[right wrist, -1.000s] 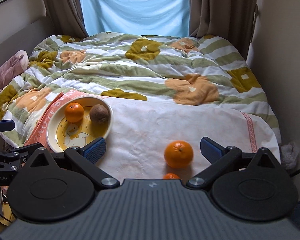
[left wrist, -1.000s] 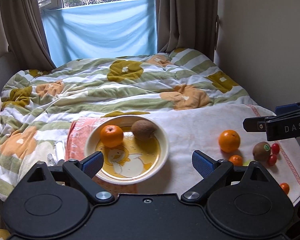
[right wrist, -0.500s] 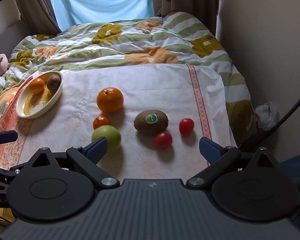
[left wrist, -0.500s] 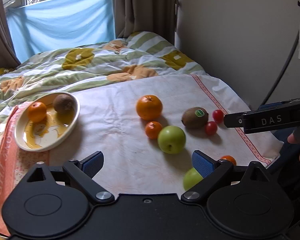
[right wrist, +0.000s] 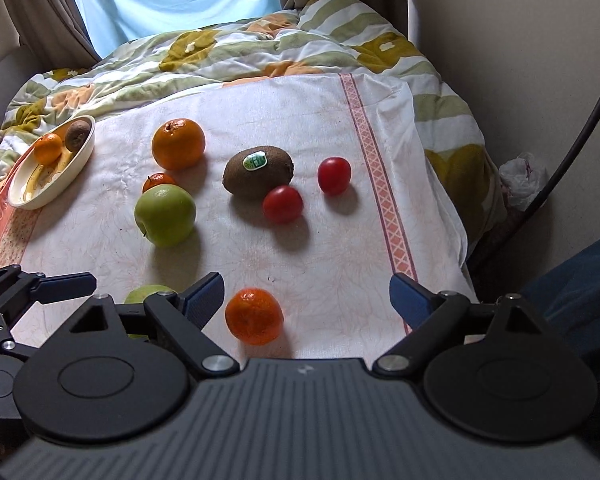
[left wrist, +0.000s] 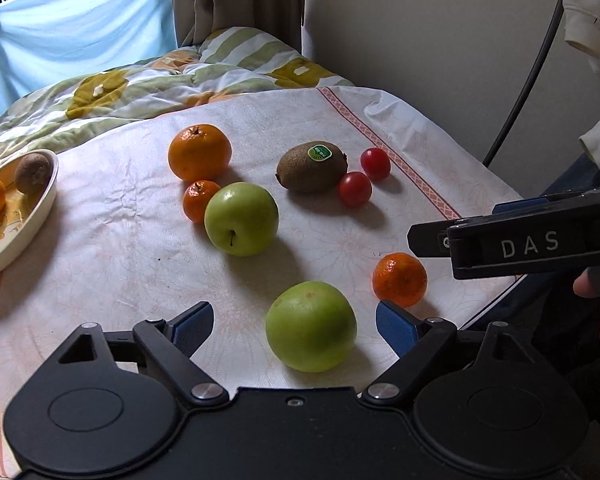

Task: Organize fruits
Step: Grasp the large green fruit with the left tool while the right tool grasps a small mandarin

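On the cloth over the bed, the bowl sits far left with a mandarin and a kiwi in it. Mid-cloth, the orange lies behind a small mandarin that touches the apple. Right of them, the stickered kiwi has two tomatoes just beside it, and nearest lie another apple and another mandarin.

Both grippers nearer loose fruit.
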Demonstrator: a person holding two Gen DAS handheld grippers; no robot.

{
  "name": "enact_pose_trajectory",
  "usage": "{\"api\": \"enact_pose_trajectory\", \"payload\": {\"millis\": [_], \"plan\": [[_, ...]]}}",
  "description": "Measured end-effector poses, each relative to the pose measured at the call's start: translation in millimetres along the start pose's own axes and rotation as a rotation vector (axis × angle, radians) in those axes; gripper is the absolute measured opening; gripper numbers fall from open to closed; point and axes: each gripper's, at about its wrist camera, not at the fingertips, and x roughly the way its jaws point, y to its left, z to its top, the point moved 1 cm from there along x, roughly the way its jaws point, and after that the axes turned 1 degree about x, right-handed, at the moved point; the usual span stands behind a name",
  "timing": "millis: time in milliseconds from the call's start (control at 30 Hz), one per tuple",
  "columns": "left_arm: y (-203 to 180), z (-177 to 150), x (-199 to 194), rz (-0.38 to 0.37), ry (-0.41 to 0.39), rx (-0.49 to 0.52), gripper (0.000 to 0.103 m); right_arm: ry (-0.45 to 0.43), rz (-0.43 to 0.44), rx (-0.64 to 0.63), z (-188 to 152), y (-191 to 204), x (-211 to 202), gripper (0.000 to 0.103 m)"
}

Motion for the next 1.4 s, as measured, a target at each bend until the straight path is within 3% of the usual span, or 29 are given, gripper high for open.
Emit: {"api": "enact_pose_trajectory", "payload": {"millis": [400,433,600,1100,1300,1400], "plan": [[-6.0,-10.6,25.3,-0.012,0.038,0.023,0.065,0.038,0.028,0.008,-13.3,10.4,22.7,0.095],[-7.3,-10.5,25.4,-0.016,0.033,0.034,0.060,0.041,0.029,0.006,-13.4,11.0,24.3,0.094],[-8.4,-10.2,26.0,-0.018,0.025,0.048,0.059,0.059,0.040,0.009,-14.4,13.1,30.4,0.083],[16.8,-14.6,12.9,0.056,0.032,0.005,0.059,0.080,0.067,0.016,-16.0,22.8,40.1,0.070],[25.4,-14.0,6.6,0.078,0.024,-0.017,0.059,0.094,0.067,0.011,-16.7,25.5,43.3,0.055],[27.1,-13.0,5.0,0.084,0.019,-0.021,0.059,0.090,0.066,0.001,-17.3,25.7,43.0,0.055]]}}
